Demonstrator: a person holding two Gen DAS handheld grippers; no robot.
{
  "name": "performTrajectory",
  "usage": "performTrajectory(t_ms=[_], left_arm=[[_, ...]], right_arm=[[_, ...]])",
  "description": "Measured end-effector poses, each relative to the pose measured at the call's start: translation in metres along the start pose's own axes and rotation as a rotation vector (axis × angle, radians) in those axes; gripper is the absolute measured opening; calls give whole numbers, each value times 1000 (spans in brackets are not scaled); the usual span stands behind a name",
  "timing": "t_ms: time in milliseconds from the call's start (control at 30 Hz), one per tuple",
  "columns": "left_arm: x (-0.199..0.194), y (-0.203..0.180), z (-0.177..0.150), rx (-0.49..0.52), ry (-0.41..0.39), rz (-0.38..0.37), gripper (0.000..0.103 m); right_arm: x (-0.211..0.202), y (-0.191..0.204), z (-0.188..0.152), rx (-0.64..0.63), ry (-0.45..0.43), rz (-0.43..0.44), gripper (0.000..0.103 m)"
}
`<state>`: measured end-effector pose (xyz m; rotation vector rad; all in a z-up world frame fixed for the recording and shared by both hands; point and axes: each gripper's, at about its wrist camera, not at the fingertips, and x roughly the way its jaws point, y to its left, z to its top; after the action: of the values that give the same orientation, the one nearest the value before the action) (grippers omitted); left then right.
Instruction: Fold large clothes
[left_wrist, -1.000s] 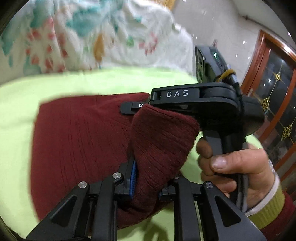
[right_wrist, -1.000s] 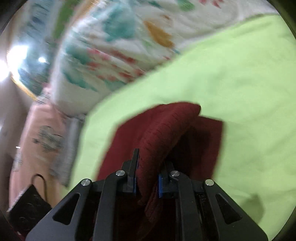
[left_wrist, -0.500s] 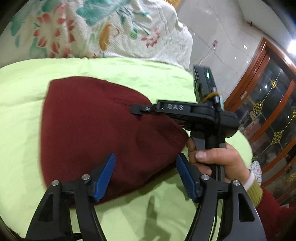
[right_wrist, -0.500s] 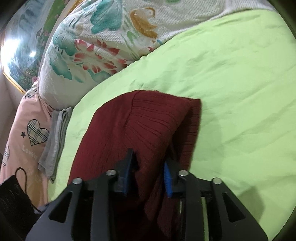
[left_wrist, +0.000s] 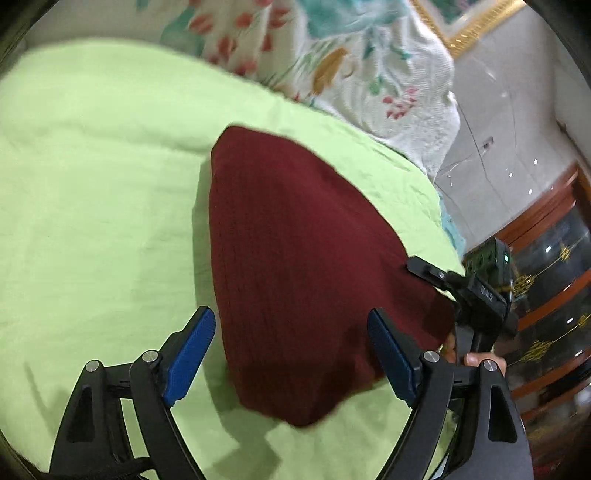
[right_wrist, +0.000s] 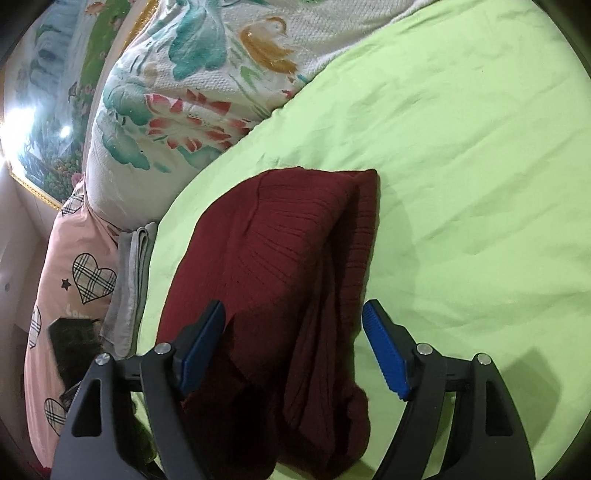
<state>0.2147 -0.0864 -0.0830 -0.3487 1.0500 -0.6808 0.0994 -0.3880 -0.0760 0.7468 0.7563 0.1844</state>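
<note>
A dark red ribbed knit garment (left_wrist: 295, 258) lies folded on the lime green bedsheet (left_wrist: 92, 184). My left gripper (left_wrist: 291, 354) hovers over its near edge, jaws still opening, blue pads wide apart and clear of the cloth. In the right wrist view the same garment (right_wrist: 280, 258) shows a folded layer on top. My right gripper (right_wrist: 295, 343) is also opening; the knit lies between its blue pads, which do not press it. The right gripper's black body (left_wrist: 476, 295) and a hand (left_wrist: 476, 358) appear at the garment's right corner.
A floral white quilt (right_wrist: 192, 92) is heaped at the head of the bed. A pink pillow with plaid hearts (right_wrist: 81, 266) and a folded grey cloth (right_wrist: 129, 280) lie beside it. A wooden glass-door cabinet (left_wrist: 554, 295) stands off the bed's right side.
Both grippers were shut on the red knit and have let it go. The garment dropped flat onto the sheet. The left gripper swung left and rolled; the right one barely moved.
</note>
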Motion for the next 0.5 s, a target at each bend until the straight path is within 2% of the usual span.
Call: performTrajectory(t_ms=[167, 433, 500], left_arm=[[20, 33, 21, -138, 36, -91, 85], [66, 29, 25, -109, 174, -139, 88], [75, 22, 25, -82, 183, -140, 88]], right_arm=[[14, -4, 8, 19, 41, 20, 77], [30, -11, 18, 42, 66, 47, 77], [34, -8, 18, 25, 80, 41, 77]])
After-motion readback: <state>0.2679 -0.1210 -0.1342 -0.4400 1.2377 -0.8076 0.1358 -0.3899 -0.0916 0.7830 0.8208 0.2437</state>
